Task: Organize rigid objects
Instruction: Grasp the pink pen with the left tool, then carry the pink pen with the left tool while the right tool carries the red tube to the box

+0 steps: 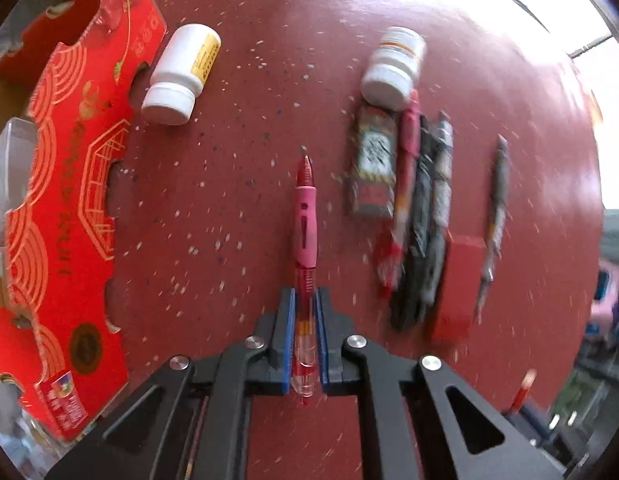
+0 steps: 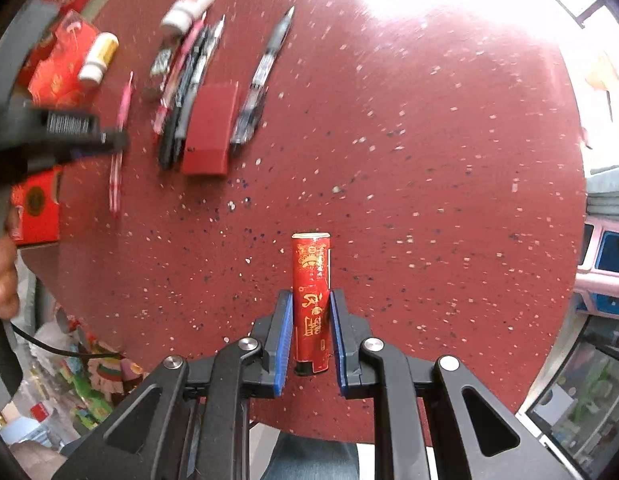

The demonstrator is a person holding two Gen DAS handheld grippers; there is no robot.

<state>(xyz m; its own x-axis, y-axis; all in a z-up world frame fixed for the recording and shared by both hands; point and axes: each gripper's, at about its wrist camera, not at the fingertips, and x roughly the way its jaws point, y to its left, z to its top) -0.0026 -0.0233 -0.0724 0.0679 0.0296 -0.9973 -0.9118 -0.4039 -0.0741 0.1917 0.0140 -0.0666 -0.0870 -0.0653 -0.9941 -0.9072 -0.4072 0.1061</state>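
Note:
My left gripper is shut on a pink and red pen that points away over the red speckled table. To its right lie a row of several pens, a small dark patterned box, a red box, a lone grey pen and a white bottle. Another white bottle lies at the left. My right gripper is shut on a red lighter with gold print. The pen row and red box lie far left of it.
A red printed carton lies along the table's left side. In the right wrist view, my left gripper and a hand are at the left. The table's round edge curves at right, with floor clutter below.

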